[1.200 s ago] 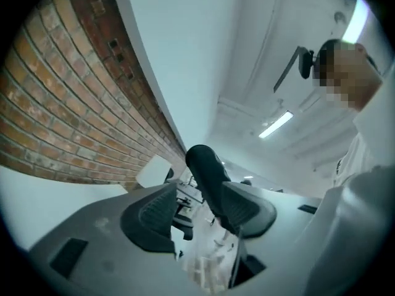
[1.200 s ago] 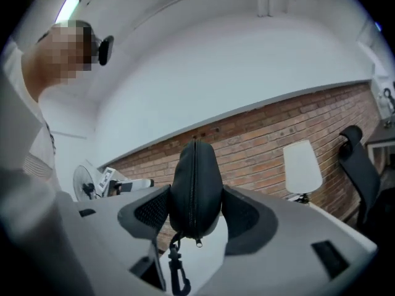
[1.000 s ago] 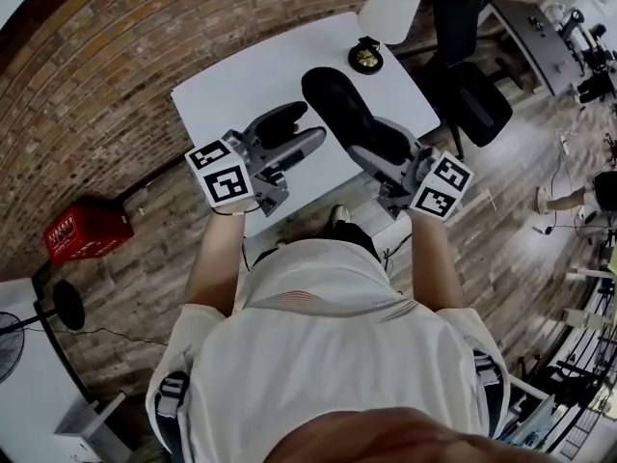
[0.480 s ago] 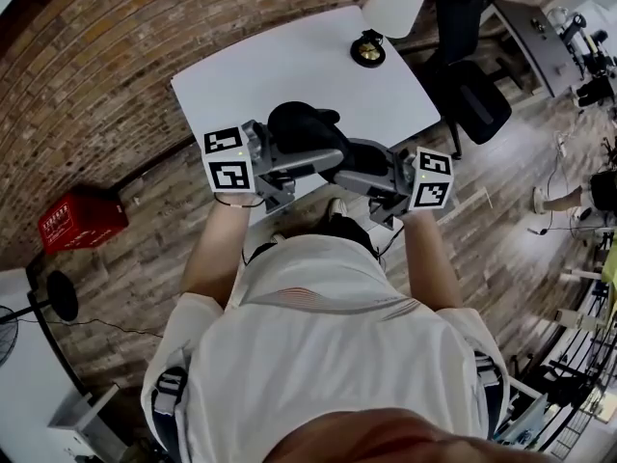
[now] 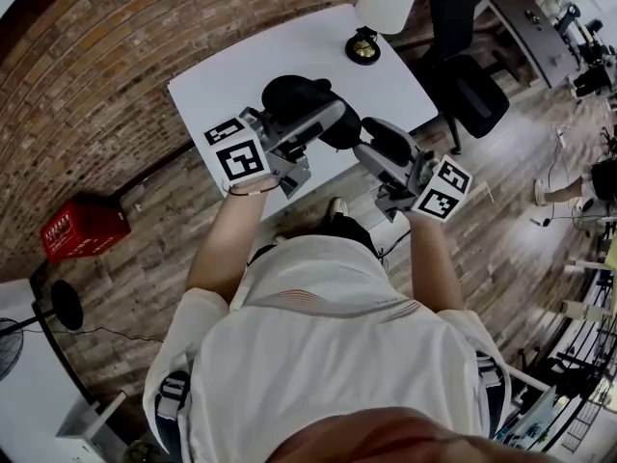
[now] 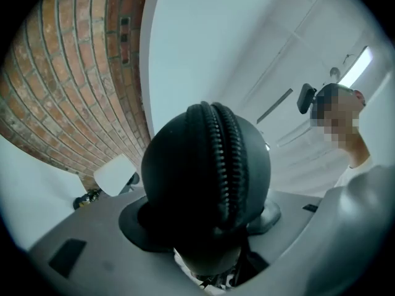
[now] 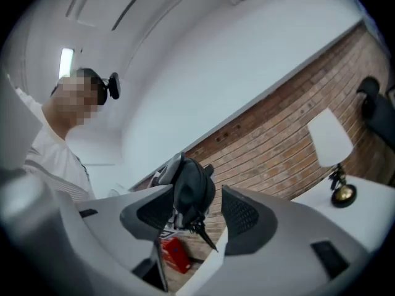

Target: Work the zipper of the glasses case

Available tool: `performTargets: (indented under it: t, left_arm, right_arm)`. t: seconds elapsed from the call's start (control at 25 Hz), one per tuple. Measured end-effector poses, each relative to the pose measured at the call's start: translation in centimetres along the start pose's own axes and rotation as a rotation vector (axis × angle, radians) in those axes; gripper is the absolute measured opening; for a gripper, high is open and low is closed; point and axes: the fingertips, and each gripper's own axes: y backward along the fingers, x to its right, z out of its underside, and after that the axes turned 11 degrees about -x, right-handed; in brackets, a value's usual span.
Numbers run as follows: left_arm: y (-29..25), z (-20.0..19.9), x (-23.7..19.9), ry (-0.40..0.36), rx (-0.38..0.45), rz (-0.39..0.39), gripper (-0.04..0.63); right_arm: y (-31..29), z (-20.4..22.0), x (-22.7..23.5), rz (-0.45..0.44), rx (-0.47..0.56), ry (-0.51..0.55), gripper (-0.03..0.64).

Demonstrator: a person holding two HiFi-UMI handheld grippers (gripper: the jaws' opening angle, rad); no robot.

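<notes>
The black glasses case (image 5: 294,95) hangs in the air above the white table's near edge. My left gripper (image 5: 323,123) is shut on it, and its jaws are still closing. In the left gripper view the case (image 6: 207,177) stands end-on between the pads, its zipper (image 6: 225,165) running down the middle. My right gripper (image 5: 371,138) is just right of the case, apart from it. Its jaws are open, closing slightly, with nothing between them. In the right gripper view the case (image 7: 192,187) shows beyond the pads, a small zipper pull (image 7: 207,238) dangling under it.
A white table (image 5: 241,66) stands in front of me, with a lamp (image 5: 386,3) on a brass base (image 5: 363,51) at its far right corner. A black office chair (image 5: 463,75) is to the right. A red crate (image 5: 82,230) sits on the floor at the left.
A second ago the right gripper held the case. The left gripper closed on its end and now carries it alone. The right gripper has let go and drawn back to the right.
</notes>
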Motion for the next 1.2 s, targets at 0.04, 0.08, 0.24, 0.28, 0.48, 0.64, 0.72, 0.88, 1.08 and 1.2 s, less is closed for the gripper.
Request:
performTargets:
  t: [0.04,0.08,0.24,0.28,0.48,0.64,0.72,0.88,1.08,1.2]
  left_arm:
    - [0.2,-0.8,-0.5,0.003,0.029,-0.024,0.272]
    - [0.5,-1.5,-0.9,0.006,0.057,-0.049,0.272]
    - [1.0,-3.7,-2.0,0.015,0.139,-0.128,0.27]
    - [1.0,-3.9,-2.1,0.016,0.151,-0.135,0.27]
    - [0.8,-4.1,-2.1,0.024,0.18,-0.158,0.27]
    - [0.9,-4.0,-2.1,0.013,0.181,-0.174,0.27]
    - [1.0,-4.1,-2.1,0.006,0.185,-0.185,0.27]
    - [0.9,-4.1,-2.3,0.006,0.184,-0.191,0.27]
    - [1.1,-4.0,-2.2,-0.001,0.199,-0.204,0.27]
    - [1.1,-3.9,-2.1,-0.008,0.211,-0.218,0.27]
  right_arm:
    - [0.5,-0.2,0.5,0.078,0.014,0.042,0.274]
    - [0.9,-0.1,1.1,0.164,0.017,0.093,0.255]
    - [0.9,2.0,2.3,0.385,-0.054,0.229,0.146]
    - [0.2,2.6,2.2,0.39,-0.072,0.235,0.137]
    - [-2.8,3.2,1.8,0.473,-0.116,0.312,0.126]
    - [-4.2,2.6,1.8,0.506,-0.117,0.338,0.126]
    - [-4.6,2.5,1.7,0.49,-0.118,0.332,0.126]
    - [-4.5,2.3,1.8,0.49,-0.106,0.307,0.119]
    - [-4.5,2.4,2.0,0.55,-0.125,0.359,0.074]
    - [-4.2,2.4,2.3,0.582,-0.128,0.361,0.049]
